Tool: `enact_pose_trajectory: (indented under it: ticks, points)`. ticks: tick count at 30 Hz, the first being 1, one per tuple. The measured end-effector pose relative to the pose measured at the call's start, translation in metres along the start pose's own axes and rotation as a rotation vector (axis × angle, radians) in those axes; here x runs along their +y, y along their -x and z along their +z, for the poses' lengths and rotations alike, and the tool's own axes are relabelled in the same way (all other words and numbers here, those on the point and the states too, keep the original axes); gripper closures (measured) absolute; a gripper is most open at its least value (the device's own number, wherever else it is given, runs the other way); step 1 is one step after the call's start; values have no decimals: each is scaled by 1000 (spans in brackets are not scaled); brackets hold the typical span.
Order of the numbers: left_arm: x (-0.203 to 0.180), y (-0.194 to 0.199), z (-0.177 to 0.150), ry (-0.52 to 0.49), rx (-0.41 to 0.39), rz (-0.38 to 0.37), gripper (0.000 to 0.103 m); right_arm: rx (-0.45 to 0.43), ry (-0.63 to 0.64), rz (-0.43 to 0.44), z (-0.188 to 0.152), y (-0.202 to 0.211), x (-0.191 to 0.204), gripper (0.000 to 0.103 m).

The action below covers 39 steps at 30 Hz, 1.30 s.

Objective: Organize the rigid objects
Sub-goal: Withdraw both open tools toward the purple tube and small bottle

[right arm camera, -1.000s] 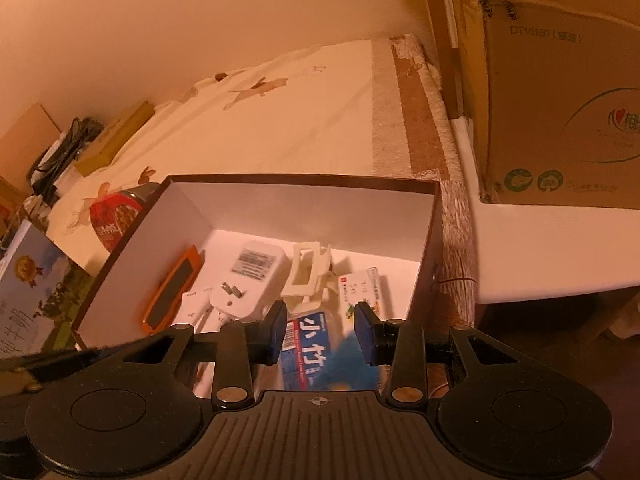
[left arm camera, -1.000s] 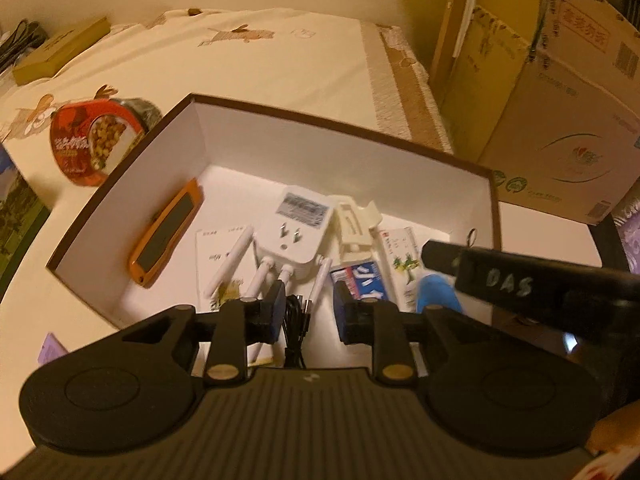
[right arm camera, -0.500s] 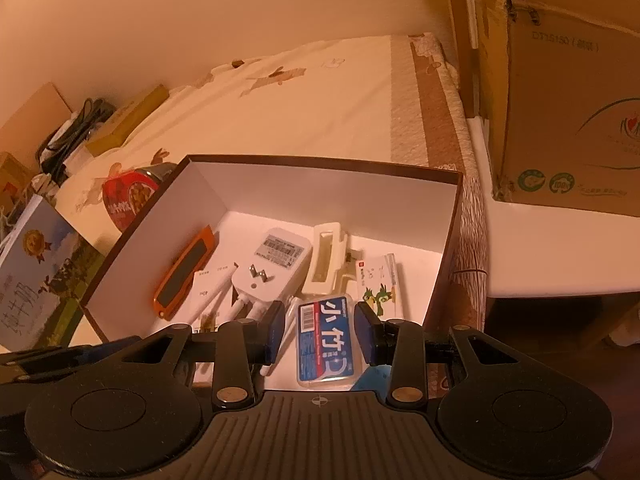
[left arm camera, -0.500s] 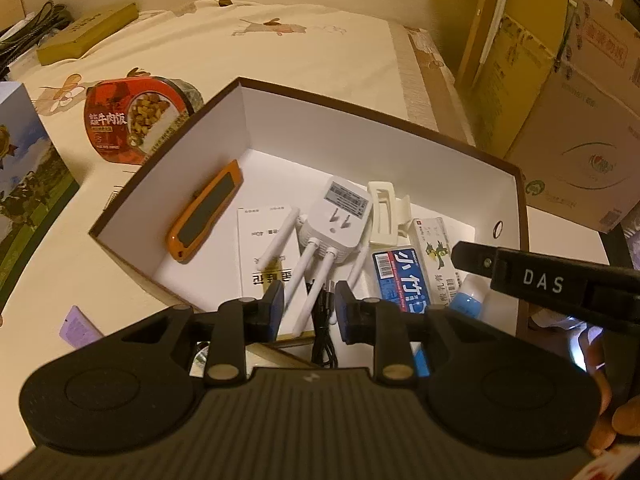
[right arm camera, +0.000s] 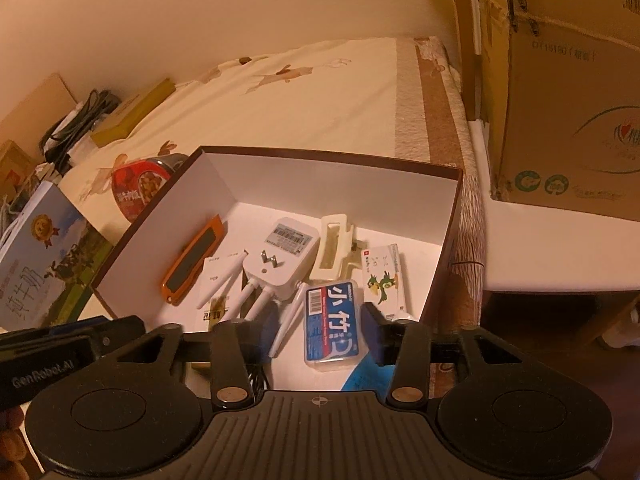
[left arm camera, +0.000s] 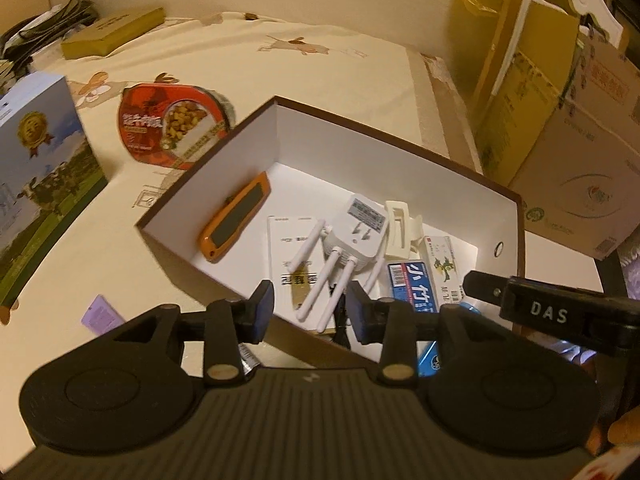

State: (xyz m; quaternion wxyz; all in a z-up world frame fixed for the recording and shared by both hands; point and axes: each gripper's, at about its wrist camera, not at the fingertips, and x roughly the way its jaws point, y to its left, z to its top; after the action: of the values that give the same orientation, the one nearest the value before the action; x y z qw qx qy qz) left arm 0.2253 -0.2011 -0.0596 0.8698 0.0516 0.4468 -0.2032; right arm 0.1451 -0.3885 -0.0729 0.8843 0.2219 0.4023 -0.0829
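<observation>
Several rigid items already lie inside the open box [right arm camera: 336,160] on the bed [right arm camera: 320,92]: an orange case [right arm camera: 192,266] along its left wall, a white plug-in router [right arm camera: 278,258] with antennas, a cream plastic clip [right arm camera: 334,250], a small carton [right arm camera: 384,276] and a blue-labelled pack [right arm camera: 331,326]. Left outside, as far as can be judged, are the red food tub [left arm camera: 172,126], the milk carton [left arm camera: 36,184] and a flat olive box [left arm camera: 112,32]. Both tools hover over the near rim with nothing between their pads: the left hand-held gripper [left arm camera: 310,310] and the right hand-held gripper [right arm camera: 320,330] have jaws apart and opening. Compared with a second ago, both jaws are wider and both views sit further back from the box, with the blue-labelled pack now resting free on the box floor.
</observation>
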Motion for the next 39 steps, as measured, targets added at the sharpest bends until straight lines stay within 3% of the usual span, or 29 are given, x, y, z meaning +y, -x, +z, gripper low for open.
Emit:
enact_pose_trajectory:
  ticks: [12, 23, 39]
  points:
    - [46, 35, -34, 113, -9, 65, 63, -8, 50, 58, -21, 25, 24, 43]
    - [75, 57, -85, 199, 56, 126, 63, 37, 147, 139, -57, 36, 59, 42]
    - [97, 58, -120, 251, 119, 160, 63, 145, 293, 205, -103, 16, 92, 43]
